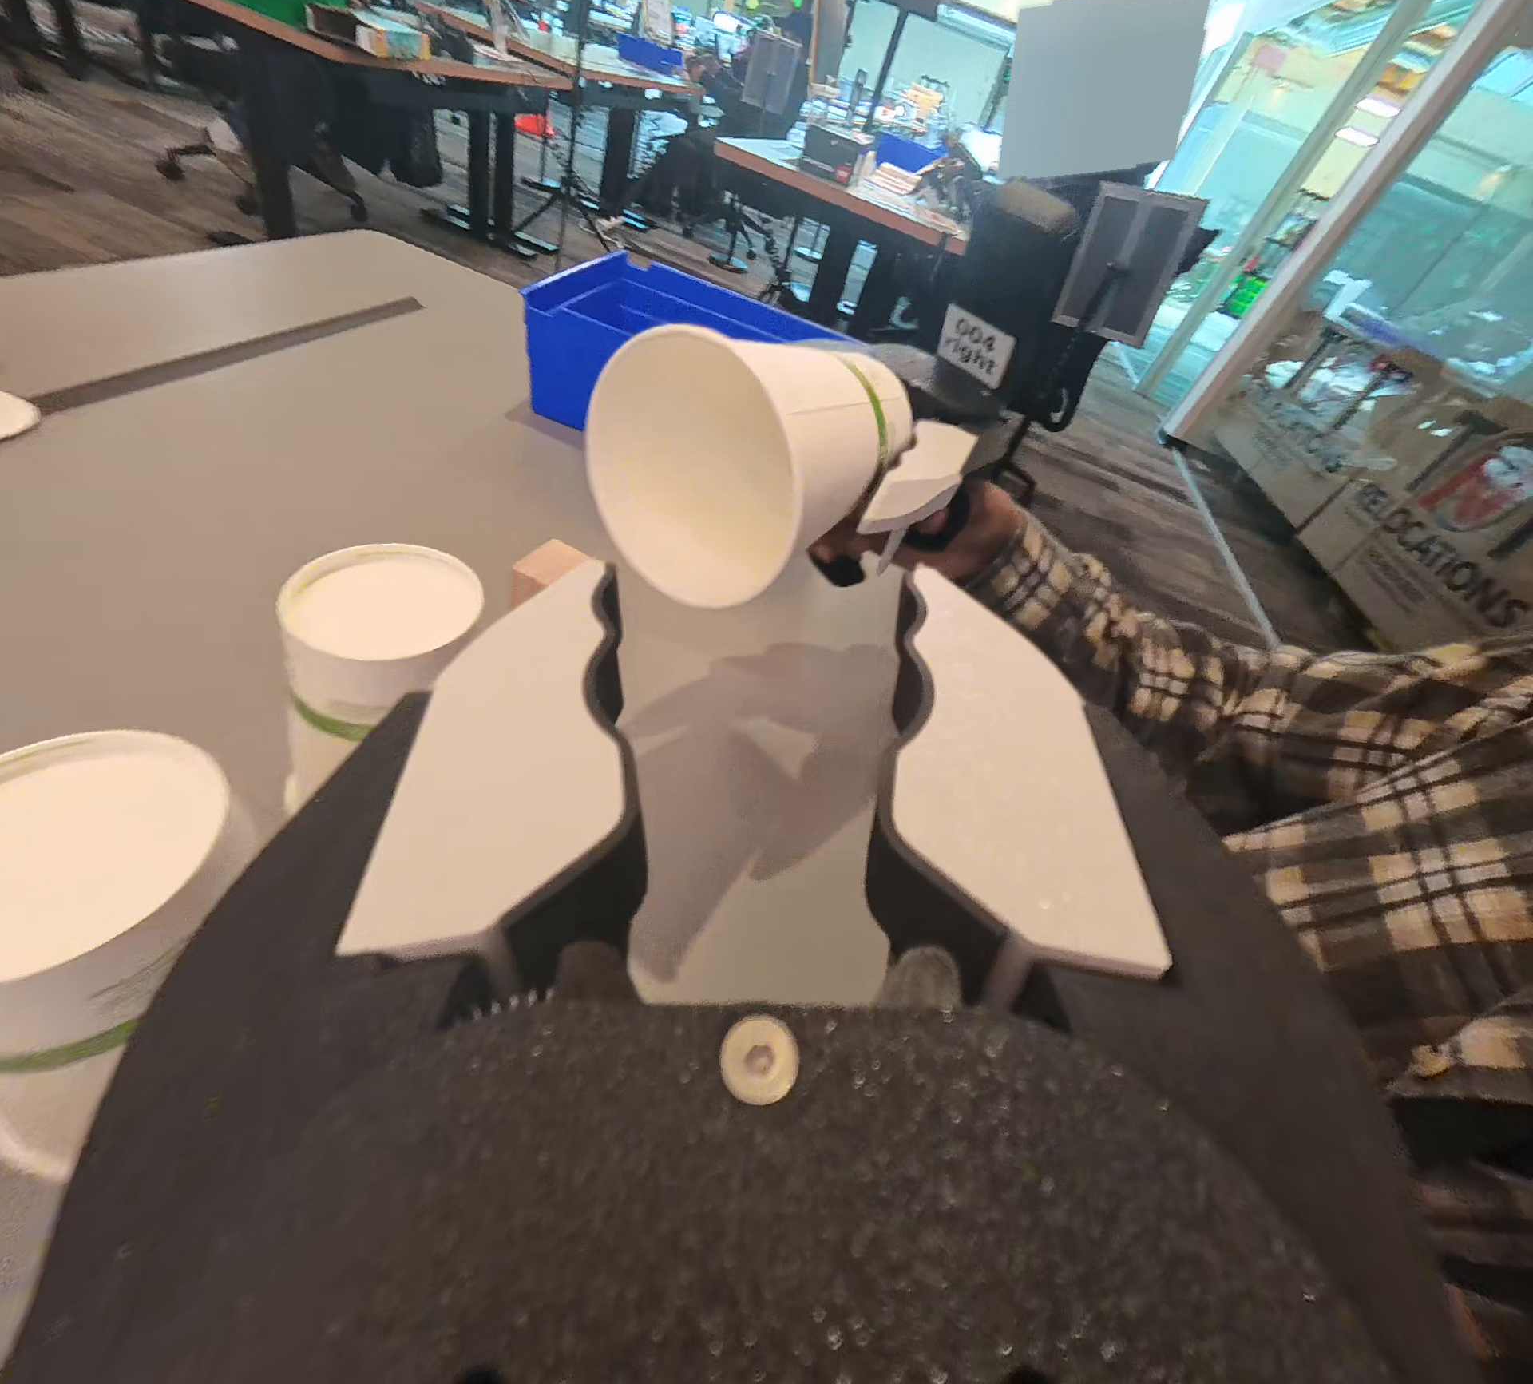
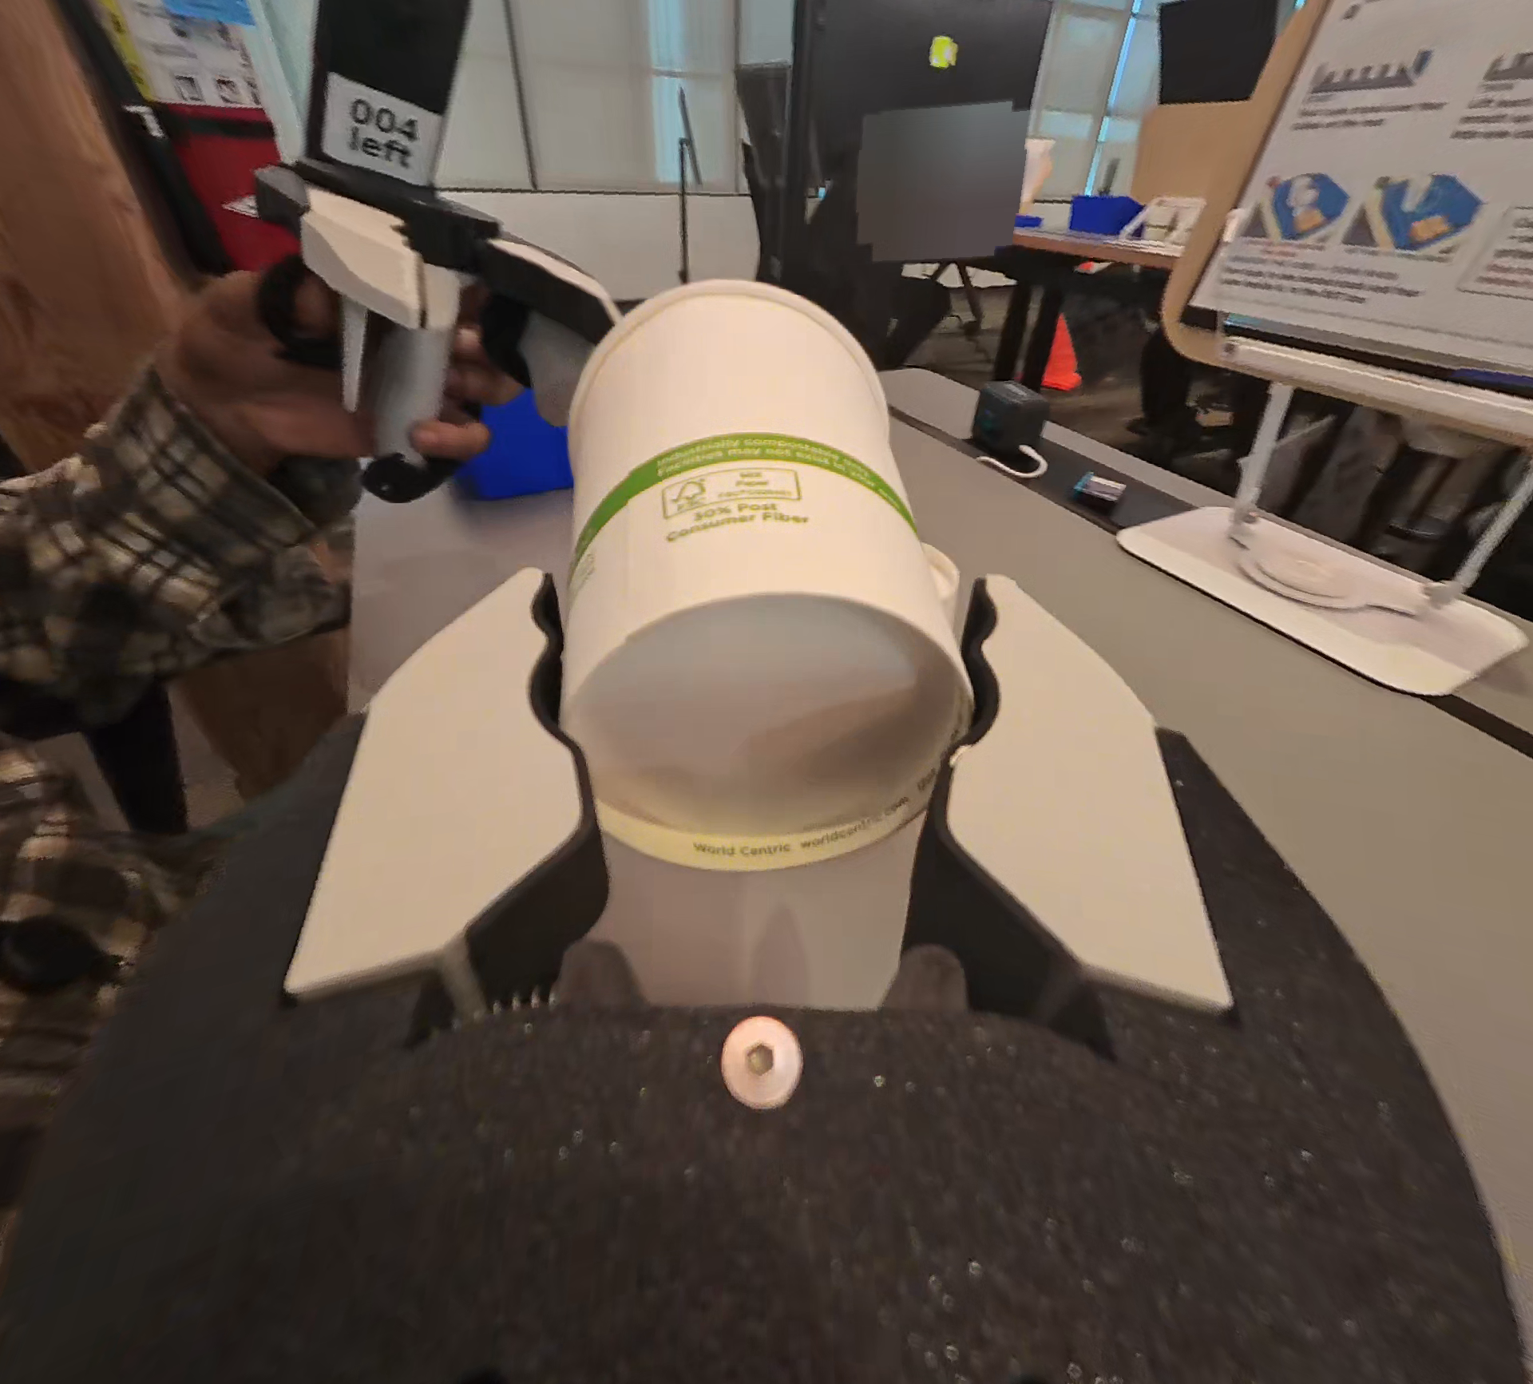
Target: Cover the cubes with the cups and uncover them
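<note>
My right gripper (image 2: pixel 759 639) is shut on a white paper cup with a green band (image 2: pixel 738 539), gripping it near its base. In the left wrist view this cup (image 1: pixel 730 465) hangs tilted in the air, mouth facing the camera, held by the right gripper (image 1: pixel 892 473). A wooden cube (image 1: pixel 547 571) sits on the grey table (image 1: pixel 249 473), partly hidden behind my left finger. Two white cups stand upside down at the left: one farther (image 1: pixel 373 655), one nearer (image 1: pixel 91 904). My left gripper (image 1: pixel 759 597) is open and empty above the table; it shows in the right wrist view (image 2: pixel 464 290).
A blue bin (image 1: pixel 597 340) stands at the table's far edge. In the right wrist view a sign stand with a white base (image 2: pixel 1319 597) and a small black device with a cable (image 2: pixel 1008 419) sit at the table's right. A plaid-sleeved arm (image 1: pixel 1244 747) reaches in from the right.
</note>
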